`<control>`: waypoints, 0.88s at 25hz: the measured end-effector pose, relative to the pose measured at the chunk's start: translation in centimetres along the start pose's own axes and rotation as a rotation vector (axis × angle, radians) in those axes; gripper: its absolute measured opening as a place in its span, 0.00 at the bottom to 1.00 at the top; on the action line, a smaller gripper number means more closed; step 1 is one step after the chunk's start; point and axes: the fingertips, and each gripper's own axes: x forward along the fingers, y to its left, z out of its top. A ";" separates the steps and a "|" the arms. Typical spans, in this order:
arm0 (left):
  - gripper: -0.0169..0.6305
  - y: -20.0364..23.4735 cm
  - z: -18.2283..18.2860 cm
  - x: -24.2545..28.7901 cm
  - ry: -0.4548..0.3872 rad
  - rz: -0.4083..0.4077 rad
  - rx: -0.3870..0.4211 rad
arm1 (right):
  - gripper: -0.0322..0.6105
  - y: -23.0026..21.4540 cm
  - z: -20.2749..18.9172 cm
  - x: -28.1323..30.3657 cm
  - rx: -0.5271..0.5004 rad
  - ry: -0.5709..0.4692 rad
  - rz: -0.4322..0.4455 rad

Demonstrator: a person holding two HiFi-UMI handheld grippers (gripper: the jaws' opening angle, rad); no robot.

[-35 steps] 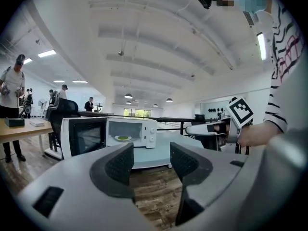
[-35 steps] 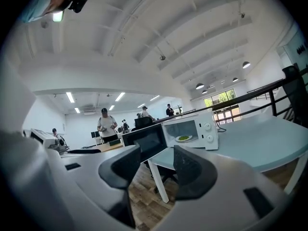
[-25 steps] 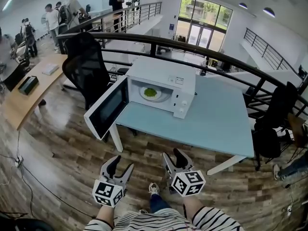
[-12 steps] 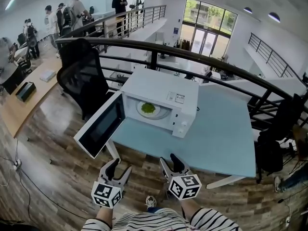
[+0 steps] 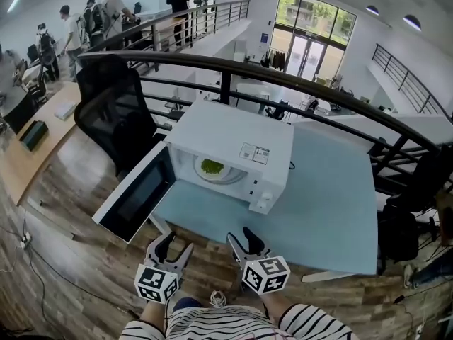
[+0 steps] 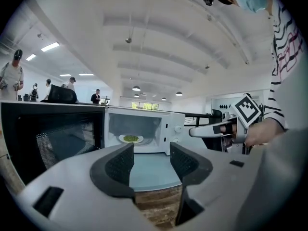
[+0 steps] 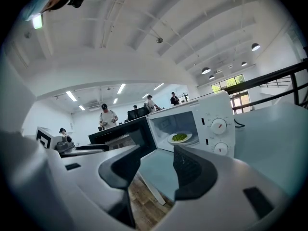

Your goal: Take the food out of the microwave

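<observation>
A white microwave (image 5: pixel 237 140) stands on the light blue table (image 5: pixel 333 211), its door (image 5: pixel 131 200) swung wide open to the left. Inside lies a white plate of green food (image 5: pixel 212 167), also seen as the plate (image 6: pixel 131 138) in the left gripper view and the plate (image 7: pixel 180 137) in the right gripper view. My left gripper (image 5: pixel 173 245) and right gripper (image 5: pixel 244 238) hang side by side above the wooden floor, short of the table's near edge. Both are open with nothing between the jaws. The left gripper (image 6: pixel 151 160) and right gripper (image 7: pixel 156 165) point towards the oven's opening.
A black office chair (image 5: pixel 113 112) stands left of the microwave, behind the open door. A black railing (image 5: pixel 318 83) runs behind the table. A wooden desk (image 5: pixel 35 147) lies far left, several people (image 5: pixel 106 13) stand at the back, and another dark chair (image 5: pixel 407 218) sits right.
Both grippers have travelled forward towards the table together, jaws unchanged. The microwave and its open door now sit nearer and lower in the head view.
</observation>
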 end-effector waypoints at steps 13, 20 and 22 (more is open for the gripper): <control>0.36 5.4 -0.4 8.1 0.032 -0.055 -0.019 | 0.37 -3.7 -0.1 6.5 0.023 0.008 -0.094; 0.36 8.6 -0.6 12.0 0.041 -0.128 -0.021 | 0.37 -5.2 -0.1 9.9 0.064 -0.021 -0.193; 0.36 9.5 -0.7 13.1 0.038 -0.145 -0.026 | 0.37 -5.4 -0.4 10.9 0.074 -0.024 -0.216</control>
